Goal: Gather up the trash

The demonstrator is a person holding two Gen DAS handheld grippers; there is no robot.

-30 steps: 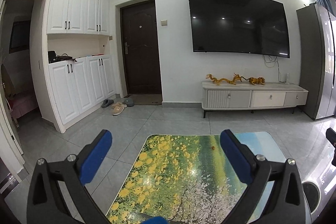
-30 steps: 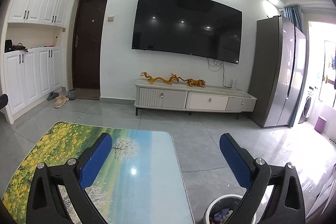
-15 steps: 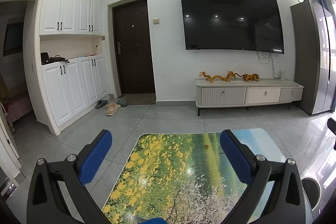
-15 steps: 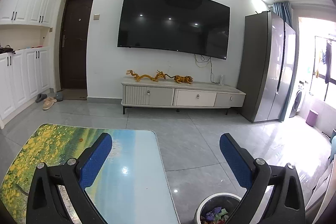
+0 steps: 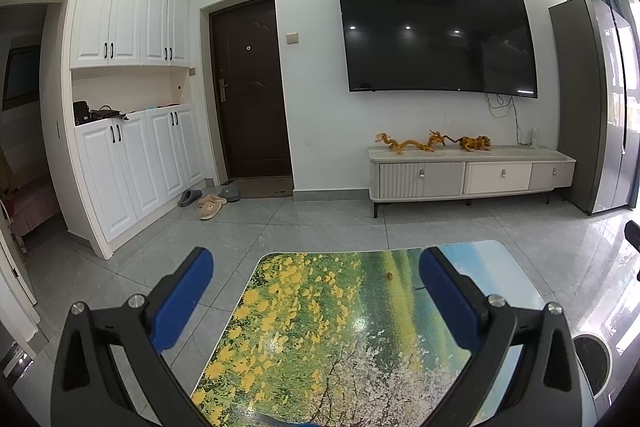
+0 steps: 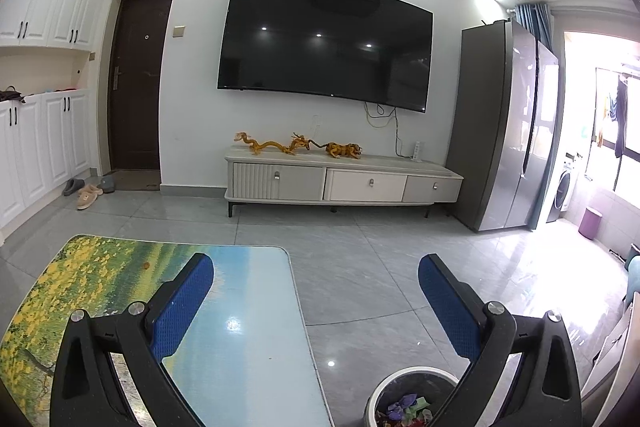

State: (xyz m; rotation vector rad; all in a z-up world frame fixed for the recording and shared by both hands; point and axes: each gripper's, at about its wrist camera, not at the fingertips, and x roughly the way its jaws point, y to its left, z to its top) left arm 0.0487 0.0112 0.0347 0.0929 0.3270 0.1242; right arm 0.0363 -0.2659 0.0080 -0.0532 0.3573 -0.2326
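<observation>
The left tool (image 5: 316, 291) hangs with its blue pads spread wide and nothing between them, held above the near part of the worktop (image 5: 328, 347), whose top carries a printed landscape. Over the last second its view has swung a little rightward and levelled, so the far edge of the worktop now sits squarely ahead. The one loose thing on that surface is a small orange-brown scrap (image 5: 387, 275) toward the far edge, right of centre; it is too small to identify.

The right tool (image 6: 316, 291) is likewise spread apart and empty, poised over the worktop's right edge. Its view has drifted right and dipped, bringing more of the round bin (image 6: 412, 373) on the floor beside that edge into sight, with crumpled purple and green wrappers (image 6: 404, 403) already inside.

With trash in the bin and both tools empty, the scrap is probably what remains, and either tool would have to reach forward for it.
</observation>
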